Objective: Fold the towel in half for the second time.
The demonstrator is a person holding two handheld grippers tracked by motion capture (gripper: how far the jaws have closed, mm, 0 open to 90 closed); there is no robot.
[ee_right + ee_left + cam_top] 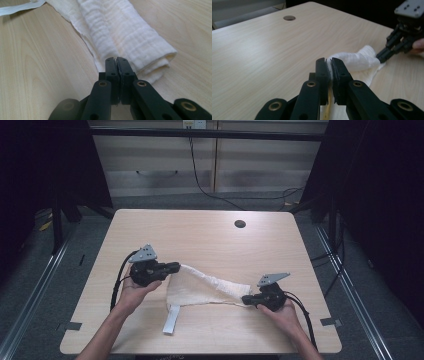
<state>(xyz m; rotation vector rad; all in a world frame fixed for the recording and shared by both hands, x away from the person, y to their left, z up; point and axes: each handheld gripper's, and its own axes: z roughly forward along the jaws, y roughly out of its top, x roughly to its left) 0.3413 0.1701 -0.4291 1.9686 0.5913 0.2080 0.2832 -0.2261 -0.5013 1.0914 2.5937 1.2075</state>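
Observation:
A cream-white cloth (pixel 200 287) lies partly rolled across the middle of the wooden table (pixel 210 240), with a white strap (pixel 171 319) trailing from it toward the front edge. My left gripper (pixel 176 266) is shut on the cloth's left end; in the left gripper view the fabric (pixel 355 60) is pinched between the jaws of the left gripper (pixel 329 60). My right gripper (pixel 244 299) is shut on a thin edge at the cloth's right end. In the right gripper view the folded roll (pixel 125 32) runs away from the right gripper (pixel 116 59), and the strap (pixel 20 8) shows at top left.
A round cable hole (pixel 240 224) sits in the far part of the tabletop. Bare wood surrounds the cloth on every side. Cabinets (pixel 210 165) and a hanging cable stand beyond the table. Black curtains flank both sides.

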